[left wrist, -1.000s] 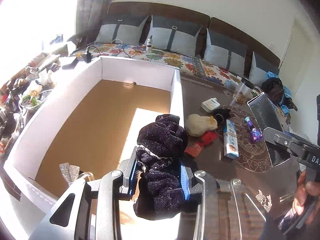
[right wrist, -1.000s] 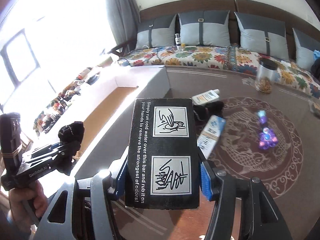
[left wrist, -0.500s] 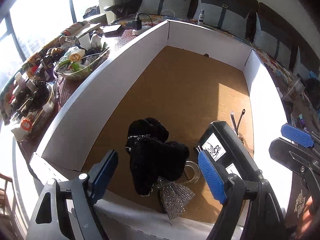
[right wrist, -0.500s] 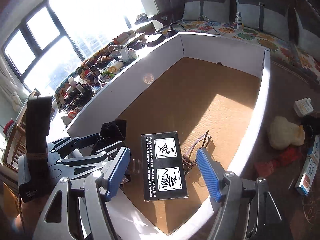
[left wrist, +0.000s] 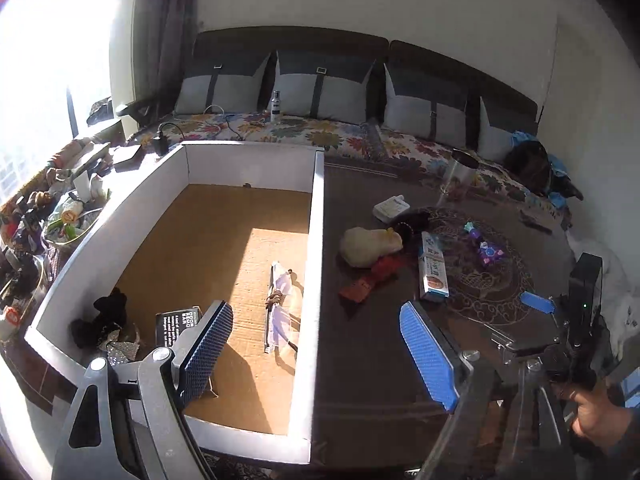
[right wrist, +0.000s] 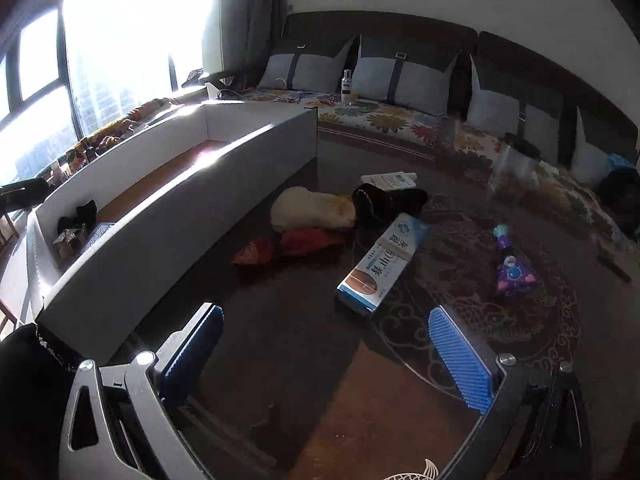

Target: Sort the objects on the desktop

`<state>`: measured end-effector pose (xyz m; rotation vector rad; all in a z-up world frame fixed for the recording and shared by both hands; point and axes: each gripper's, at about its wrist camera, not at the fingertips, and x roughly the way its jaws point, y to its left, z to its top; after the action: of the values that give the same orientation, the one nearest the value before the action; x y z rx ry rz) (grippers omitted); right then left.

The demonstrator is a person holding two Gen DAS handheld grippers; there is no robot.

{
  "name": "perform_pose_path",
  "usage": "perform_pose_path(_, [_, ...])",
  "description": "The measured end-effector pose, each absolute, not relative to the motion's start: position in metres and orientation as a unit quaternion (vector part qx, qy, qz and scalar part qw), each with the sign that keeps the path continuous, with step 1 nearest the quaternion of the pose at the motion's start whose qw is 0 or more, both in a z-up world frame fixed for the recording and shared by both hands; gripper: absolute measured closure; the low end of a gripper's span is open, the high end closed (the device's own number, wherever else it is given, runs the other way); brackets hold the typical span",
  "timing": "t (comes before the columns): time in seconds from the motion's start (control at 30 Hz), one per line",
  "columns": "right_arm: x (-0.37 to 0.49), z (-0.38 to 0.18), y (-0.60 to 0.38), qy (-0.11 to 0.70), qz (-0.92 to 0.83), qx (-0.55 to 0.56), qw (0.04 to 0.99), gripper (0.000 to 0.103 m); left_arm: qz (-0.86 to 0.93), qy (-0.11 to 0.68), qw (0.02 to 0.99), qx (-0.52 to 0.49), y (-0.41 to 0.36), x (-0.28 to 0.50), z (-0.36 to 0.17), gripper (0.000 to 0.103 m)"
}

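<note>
Inside the white-walled box (left wrist: 316, 240), at its near left corner: black fuzzy cloth (left wrist: 100, 316) over a silvery sparkly pouch (left wrist: 116, 350), black printed card (left wrist: 178, 326) leaning just beside them, clear glasses (left wrist: 280, 308) lying toward the right wall. Both latest drops done, by this reading. Left hand-held gripper (left wrist: 316, 354): released, jaws just opened wider, nothing between the blue pads (left wrist: 208, 344), straddling the box's right wall. A second ago clenched on that black cloth above the box edge; half a second ago spread over the cloth on the box floor; now pulled back, with box and desk (left wrist: 360, 360) both in sight. Right of the wall, still unsorted on the desk: red cloth (right wrist: 296, 244), cream plush (right wrist: 312, 212), dark woolly item (right wrist: 380, 200), small white pack (right wrist: 388, 180), long blue-and-white carton (right wrist: 380, 264), purple toy (right wrist: 510, 268), clear jar (right wrist: 512, 172). Right hand-held gripper (right wrist: 328, 356): released too, jaws just spread to full width, empty, low over the desk. A second ago grasping the black card; half a second ago card loose between its pads over the box; now turned away toward the carton, probably the next pick.
</note>
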<state>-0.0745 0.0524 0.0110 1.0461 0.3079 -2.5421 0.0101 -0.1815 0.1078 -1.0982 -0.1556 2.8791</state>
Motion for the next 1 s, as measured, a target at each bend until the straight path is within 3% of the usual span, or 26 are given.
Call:
perform_pose_path(0.1, [-0.072,-0.018,0.126,0.117,-0.901,0.401,0.117,0.0,0.924,-0.057,0.076,-0.37,-0.13,0.011,0.094,0.002])
perform_pose_path(0.37, [-0.06,-0.046,0.239,0.054,-0.906,0.42,0.009,0.0,0.881,-0.009,0.086,-0.466,-0.019,-0.012,-0.011,0.003])
perform_pose_path(0.5, [-0.06,-0.045,0.239,0.033,-0.904,0.426,0.015,0.0,0.877,0.017,0.072,-0.475,0.01,-0.021,-0.028,0.003])
perform_pose_path(0.63, [-0.065,-0.052,0.226,0.066,-0.899,0.432,0.023,0.0,0.873,0.035,0.054,-0.484,0.022,-0.038,-0.039,0.003])
perform_pose_path(1.0, [-0.073,-0.064,0.212,0.07,-0.892,0.445,0.04,0.0,0.87,0.027,0.04,-0.491,0.015,-0.047,-0.053,0.0])
